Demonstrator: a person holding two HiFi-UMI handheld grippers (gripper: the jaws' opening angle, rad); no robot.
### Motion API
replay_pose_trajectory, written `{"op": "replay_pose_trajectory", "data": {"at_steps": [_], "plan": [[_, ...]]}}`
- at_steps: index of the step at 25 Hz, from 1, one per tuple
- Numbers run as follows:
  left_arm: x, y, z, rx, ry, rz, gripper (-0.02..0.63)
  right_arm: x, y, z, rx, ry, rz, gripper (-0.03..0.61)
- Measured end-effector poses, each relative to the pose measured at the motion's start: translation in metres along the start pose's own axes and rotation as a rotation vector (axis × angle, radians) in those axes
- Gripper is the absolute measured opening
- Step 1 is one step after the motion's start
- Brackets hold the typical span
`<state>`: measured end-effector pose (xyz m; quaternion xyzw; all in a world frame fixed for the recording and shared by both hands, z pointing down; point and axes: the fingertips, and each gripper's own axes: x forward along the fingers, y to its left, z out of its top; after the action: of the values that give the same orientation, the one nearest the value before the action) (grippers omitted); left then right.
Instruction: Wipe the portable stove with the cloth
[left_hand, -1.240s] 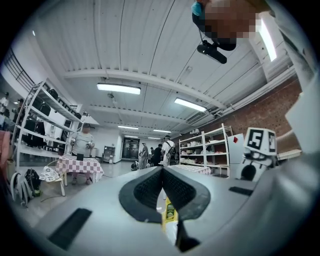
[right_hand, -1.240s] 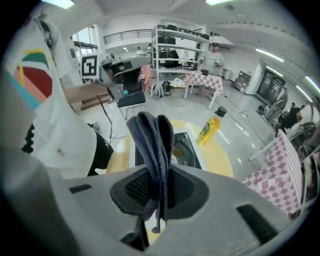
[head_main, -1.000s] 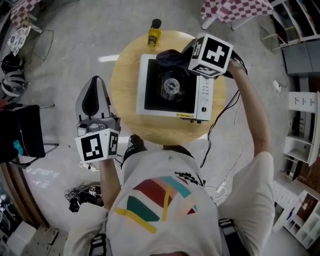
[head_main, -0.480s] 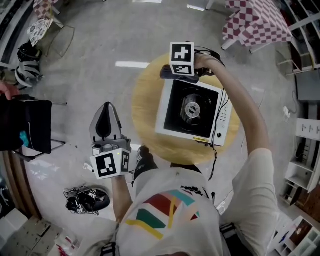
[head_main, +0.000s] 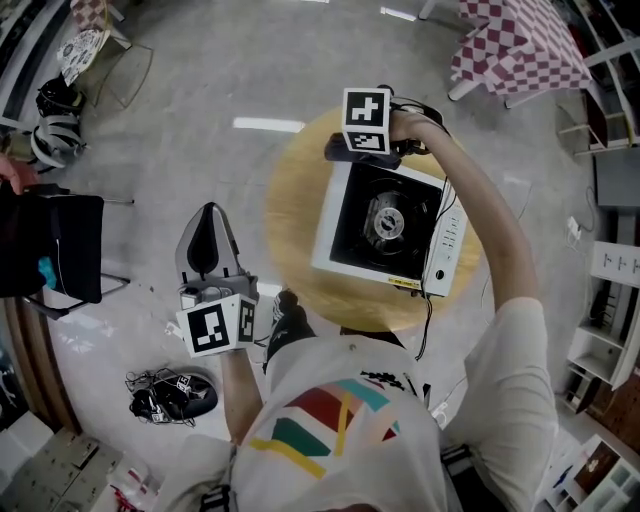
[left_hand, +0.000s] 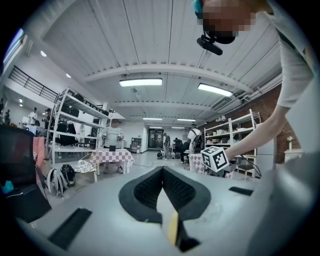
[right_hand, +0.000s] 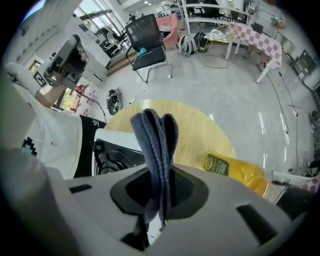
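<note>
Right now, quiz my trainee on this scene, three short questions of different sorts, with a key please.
1. True or false: the left gripper is shut with nothing between its jaws.
2. What is the right gripper shut on? A. a sponge B. the dark cloth C. a bottle
3. Fill in: the portable stove stands on a ___ wooden table.
Key: 1 true; 2 B; 3 round.

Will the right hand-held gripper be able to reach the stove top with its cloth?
Probably yes: the right hand-held gripper hangs at the far edge of the stove, cloth clamped, nothing between.
</note>
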<state>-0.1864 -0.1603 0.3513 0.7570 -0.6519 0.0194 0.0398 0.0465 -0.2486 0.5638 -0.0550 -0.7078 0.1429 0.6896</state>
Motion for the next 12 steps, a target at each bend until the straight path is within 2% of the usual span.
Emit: {"op": "replay_pose_trajectory", "data": {"at_steps": [7,12], "plan": [[0.010,-0.023,0.003,0.000,-0.001,-0.053,0.005,0.002,0.007,-0.035,0.048,-0.027,0.002,0.034],[0.017,-0.041,0.002,0.012,0.005,-0.083,0.005,0.003,0.011,-0.073,0.101,-0.040,0.000,0.034]]}}
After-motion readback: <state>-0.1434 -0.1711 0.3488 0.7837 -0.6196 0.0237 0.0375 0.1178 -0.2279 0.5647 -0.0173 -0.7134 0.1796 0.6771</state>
